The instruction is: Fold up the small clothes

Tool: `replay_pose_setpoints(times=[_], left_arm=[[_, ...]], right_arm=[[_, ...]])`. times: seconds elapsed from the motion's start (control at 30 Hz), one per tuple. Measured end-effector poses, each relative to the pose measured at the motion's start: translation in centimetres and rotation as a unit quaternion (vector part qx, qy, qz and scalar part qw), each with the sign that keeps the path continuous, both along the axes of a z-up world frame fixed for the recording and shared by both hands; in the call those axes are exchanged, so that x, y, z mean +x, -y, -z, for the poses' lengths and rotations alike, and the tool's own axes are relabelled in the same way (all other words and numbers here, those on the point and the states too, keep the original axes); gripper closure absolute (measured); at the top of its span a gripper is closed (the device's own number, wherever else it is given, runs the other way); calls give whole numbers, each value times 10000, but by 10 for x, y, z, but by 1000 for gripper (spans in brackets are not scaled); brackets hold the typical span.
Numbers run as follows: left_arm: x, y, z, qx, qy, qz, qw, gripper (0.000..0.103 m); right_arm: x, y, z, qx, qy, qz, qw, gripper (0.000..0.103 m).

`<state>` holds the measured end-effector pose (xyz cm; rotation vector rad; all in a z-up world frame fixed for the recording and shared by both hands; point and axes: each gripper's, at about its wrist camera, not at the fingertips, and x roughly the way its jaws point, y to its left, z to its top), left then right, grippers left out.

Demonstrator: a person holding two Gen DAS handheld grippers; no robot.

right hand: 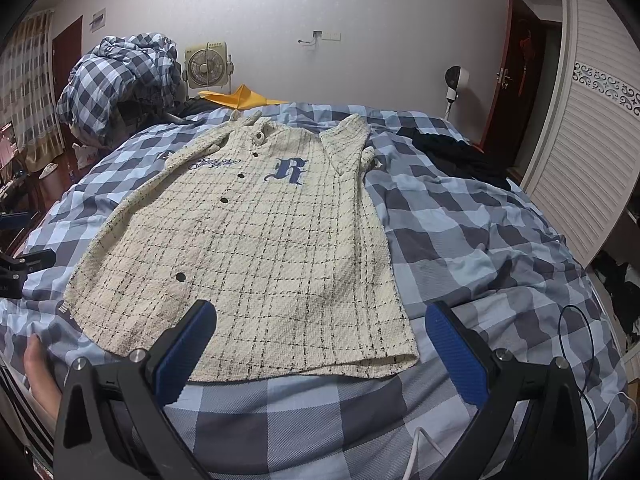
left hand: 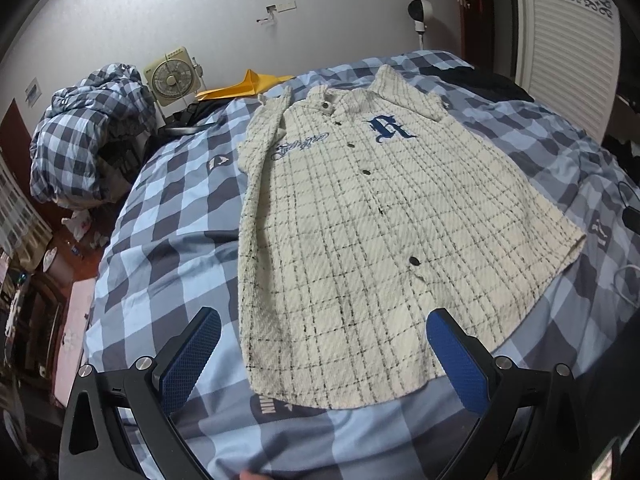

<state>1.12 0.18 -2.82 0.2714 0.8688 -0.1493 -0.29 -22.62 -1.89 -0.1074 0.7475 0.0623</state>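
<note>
Down at the near edge, the left gripper [left hand: 323, 354] hangs with its blue-padded jaws spread wide and nothing between them, poised just over the hem of the cream plaid shirt [left hand: 360, 232]. The right gripper [right hand: 321, 350] matches it: jaws parted, empty, framing the shirt's lower right corner. A bare hand [right hand: 38, 380] shows at the left edge of the right wrist view, resting on the blue checked bedspread [right hand: 480, 240].

The shirt lies flat and face up in the middle of the bed, hem toward the cameras, collar away. Dark buttons run up the front placket, a blue gothic letter R [left hand: 387, 128] sits on one chest panel and blue script on the other. Both sleeves look tucked alongside the body.

Further out, a black garment [right hand: 460, 152] lies on the bedspread beyond the shirt's right shoulder, well apart from it. At the far edge sits a yellow folded piece [left hand: 252, 84], a beige box fan [right hand: 206, 66] and a heaped checked quilt [left hand: 92, 132]. A white louvred wardrobe door [right hand: 588, 120] stands at right.
</note>
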Motion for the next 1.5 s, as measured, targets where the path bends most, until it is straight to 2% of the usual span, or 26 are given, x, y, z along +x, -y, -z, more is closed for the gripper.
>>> replay_pose_setpoints(times=[1.5], left_arm=[[5, -4, 5, 80, -137, -142, 9998, 0]], right_arm=[[1, -2, 0, -24, -34, -13, 10000, 1]])
